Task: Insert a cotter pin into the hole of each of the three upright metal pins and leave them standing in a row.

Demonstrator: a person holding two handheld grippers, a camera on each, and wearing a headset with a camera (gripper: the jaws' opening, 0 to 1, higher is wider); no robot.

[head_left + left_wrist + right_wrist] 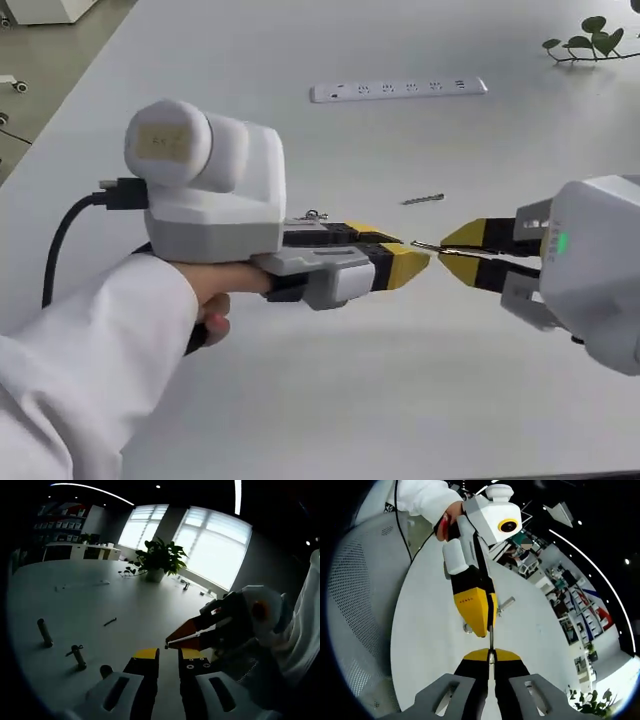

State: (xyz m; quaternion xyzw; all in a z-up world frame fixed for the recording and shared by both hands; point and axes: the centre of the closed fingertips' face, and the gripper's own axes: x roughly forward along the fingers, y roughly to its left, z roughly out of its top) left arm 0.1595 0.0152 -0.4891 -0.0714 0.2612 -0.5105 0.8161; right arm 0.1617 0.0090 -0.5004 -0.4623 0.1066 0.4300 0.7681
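**Observed.** The right gripper [490, 655] has its jaws pressed together on a thin cotter pin [491, 639]. The pin is held in the air above the bench [300, 400], and its free end reaches the nose of the left gripper [169, 652]. The left jaws stand slightly apart, with nothing seen clamped between them. Three upright metal pins [78, 656] stand in a row on the bench to one side of the left gripper, well apart from the held part. The middle one appears to carry a cotter pin already. A spare cotter pin [422, 199] lies loose on the bench.

**Risks.** The hold is at one end of a slender, smooth part, so a nudge from the left jaws could twist it or knock it free. A skewed approach to the hole could tip a metal pin and break the row.
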